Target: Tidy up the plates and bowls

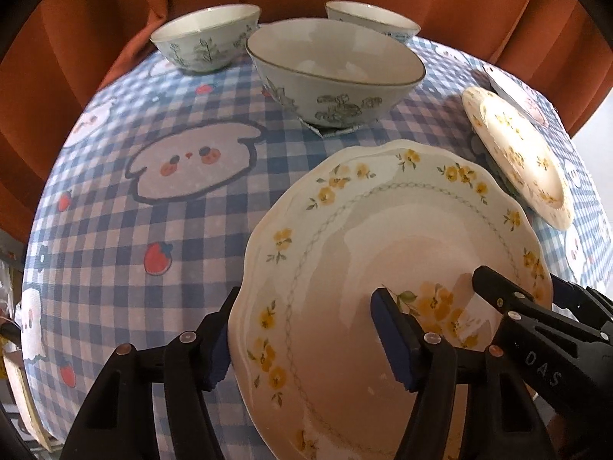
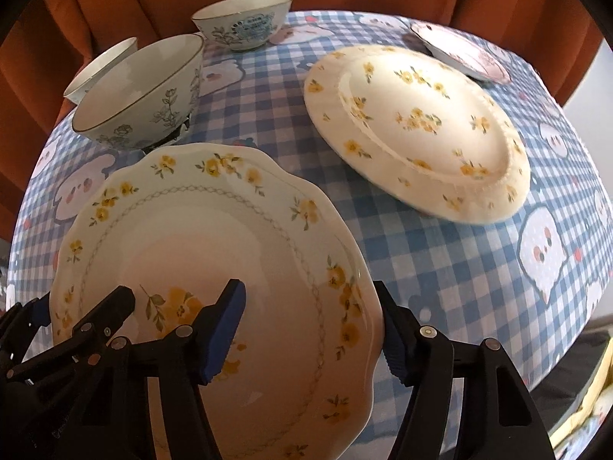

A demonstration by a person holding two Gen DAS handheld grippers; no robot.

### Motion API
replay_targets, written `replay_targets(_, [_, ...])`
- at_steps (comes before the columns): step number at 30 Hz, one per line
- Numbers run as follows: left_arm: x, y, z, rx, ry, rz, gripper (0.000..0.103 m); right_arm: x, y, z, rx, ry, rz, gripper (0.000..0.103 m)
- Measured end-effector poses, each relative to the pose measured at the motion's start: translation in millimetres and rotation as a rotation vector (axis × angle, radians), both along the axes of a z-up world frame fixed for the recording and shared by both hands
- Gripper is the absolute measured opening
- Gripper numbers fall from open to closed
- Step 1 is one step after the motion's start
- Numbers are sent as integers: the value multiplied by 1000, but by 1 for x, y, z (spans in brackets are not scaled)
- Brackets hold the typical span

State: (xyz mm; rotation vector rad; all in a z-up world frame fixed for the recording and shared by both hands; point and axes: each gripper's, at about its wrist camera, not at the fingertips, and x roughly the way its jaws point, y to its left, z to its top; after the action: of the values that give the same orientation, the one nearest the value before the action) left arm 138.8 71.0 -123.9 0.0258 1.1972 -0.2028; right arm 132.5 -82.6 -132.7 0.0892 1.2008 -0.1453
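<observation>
A scalloped white plate with yellow flowers (image 1: 383, 249) sits near the table's front; it also shows in the right wrist view (image 2: 214, 237). My left gripper (image 1: 302, 337) straddles its left rim, one finger under and one over. My right gripper (image 2: 310, 326) straddles its right rim the same way, and its fingers (image 1: 509, 299) show in the left wrist view. Whether either one pinches the rim is unclear. A second flowered plate (image 2: 417, 122) lies to the right. A large bowl (image 1: 337, 73) stands behind the plate.
Two smaller bowls (image 1: 207, 34) (image 1: 371, 19) stand at the back of the checked tablecloth (image 1: 153, 199). A pink-patterned plate (image 2: 463, 50) lies at the back right. Orange curtains (image 1: 95, 19) hang behind the table. The table edge drops off at the right.
</observation>
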Motion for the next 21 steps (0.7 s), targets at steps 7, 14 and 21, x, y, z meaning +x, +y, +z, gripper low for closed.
replay_targets(7, [-4,-1,19,-24,15,-44,68,-6,3,21,-26,13,-35,69])
replay_targets(14, [-8,-11,30,-48,6,-50,68,-14,-6,39,-36,-6,-57,69])
replay_targets(21, [-10,-34,34,-39,-22,-23,68,-17,-24,45,-17,-33,-44,69])
